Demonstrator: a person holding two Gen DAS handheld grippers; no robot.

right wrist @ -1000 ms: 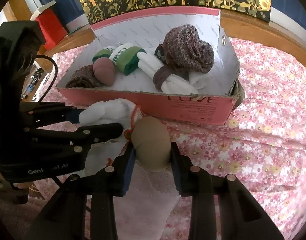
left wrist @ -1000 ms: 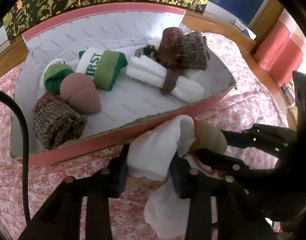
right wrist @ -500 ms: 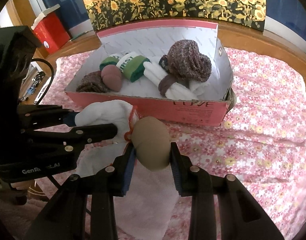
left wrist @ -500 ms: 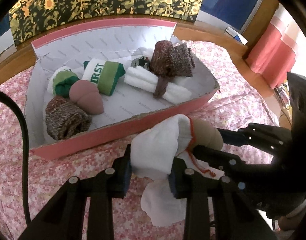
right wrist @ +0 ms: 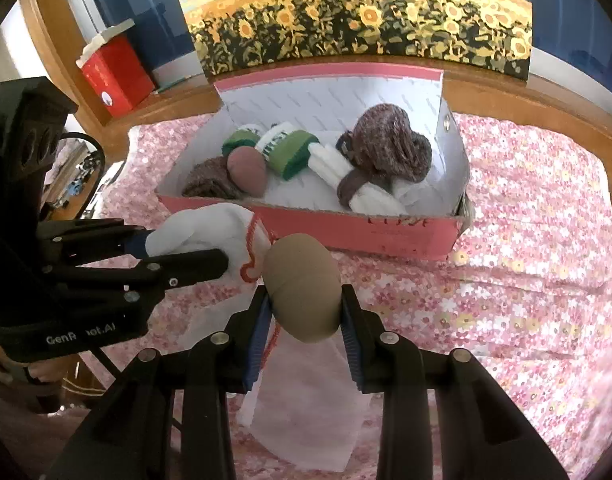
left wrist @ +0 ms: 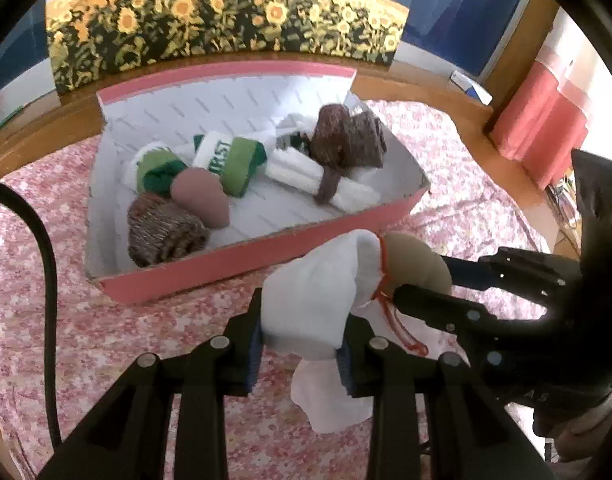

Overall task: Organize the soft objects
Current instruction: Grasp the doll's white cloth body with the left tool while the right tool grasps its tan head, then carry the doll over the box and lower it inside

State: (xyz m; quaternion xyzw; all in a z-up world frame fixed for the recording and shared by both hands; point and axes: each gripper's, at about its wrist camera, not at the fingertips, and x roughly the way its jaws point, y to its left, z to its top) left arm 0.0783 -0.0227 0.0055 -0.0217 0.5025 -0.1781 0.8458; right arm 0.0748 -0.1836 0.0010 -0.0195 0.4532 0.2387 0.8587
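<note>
The pink cardboard box (right wrist: 406, 236) is already holding several rolled socks. The left gripper (left wrist: 300, 344) is clamping the white fabric sock (left wrist: 318, 296); the right gripper (right wrist: 306, 312) is clamping its tan rolled end (right wrist: 302, 288), in front of the box, placement pending

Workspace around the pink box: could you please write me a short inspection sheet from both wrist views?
Surface: pink floral cloth, wrinkled, under everything.
Job's things: pink box open, holding rolled socks: brown knit roll, mauve roll, green-white roll, white bundle with a brown band. White sock and tan sock end are held in front of the box.
Clutter: nothing seen on the cloth.
Grippers: left gripper shut on the white sock; right gripper shut on the tan sock end.
Cables: black cable at left.
Surroundings: sunflower picture, red box, wooden edge.
</note>
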